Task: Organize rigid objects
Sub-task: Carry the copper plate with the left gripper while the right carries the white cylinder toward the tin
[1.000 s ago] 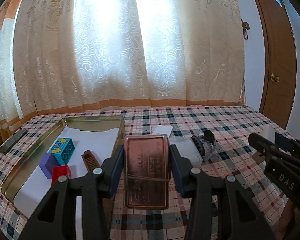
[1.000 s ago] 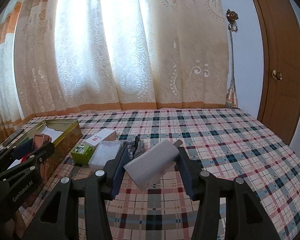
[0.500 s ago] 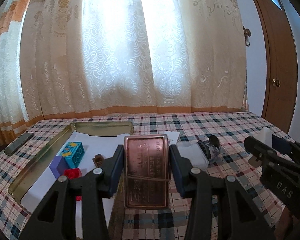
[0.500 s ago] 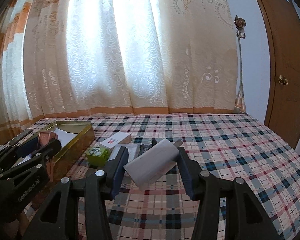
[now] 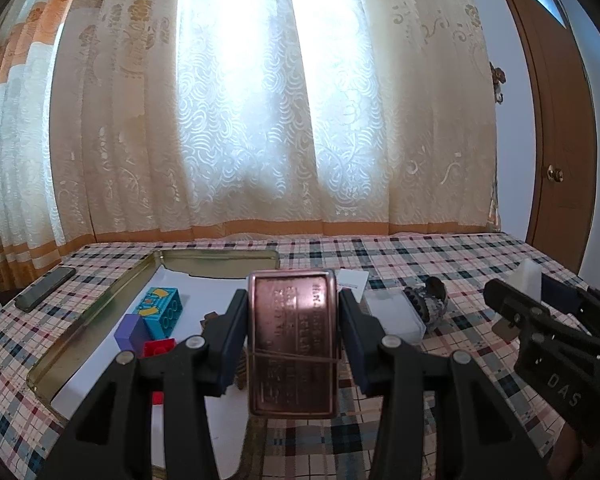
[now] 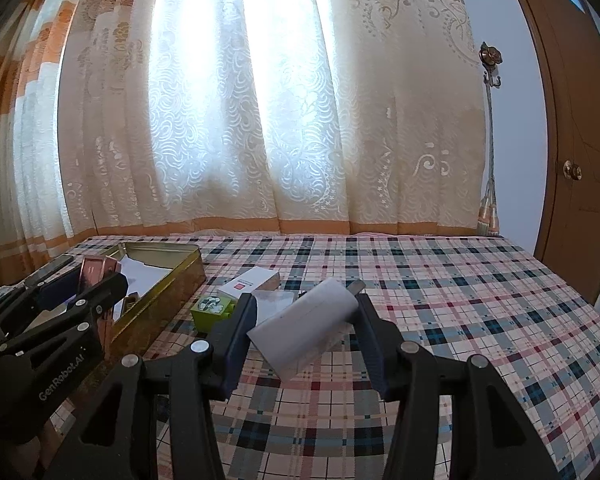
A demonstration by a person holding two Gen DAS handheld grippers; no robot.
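Observation:
A copper-coloured tin with embossed lettering and a band round it is clamped in my left gripper, held above the right edge of the gold metal tray. Lying in the tray on white paper are a turquoise brick, a purple block and a red brick. My right gripper is shut on a white cylindrical object with a grey tip, tilted, over the checked cloth. In the right wrist view the left gripper hangs over the tray.
On the checked tablecloth right of the tray lie a white box with a red mark, a green block, a clear plastic case and a grey patterned lump. A dark phone rests left of the tray. Curtains hang behind; a wooden door stands right.
Both cameras have tilted up slightly, so the table sits lower in view. Both grippers keep their hold on the tin and the white cylinder.

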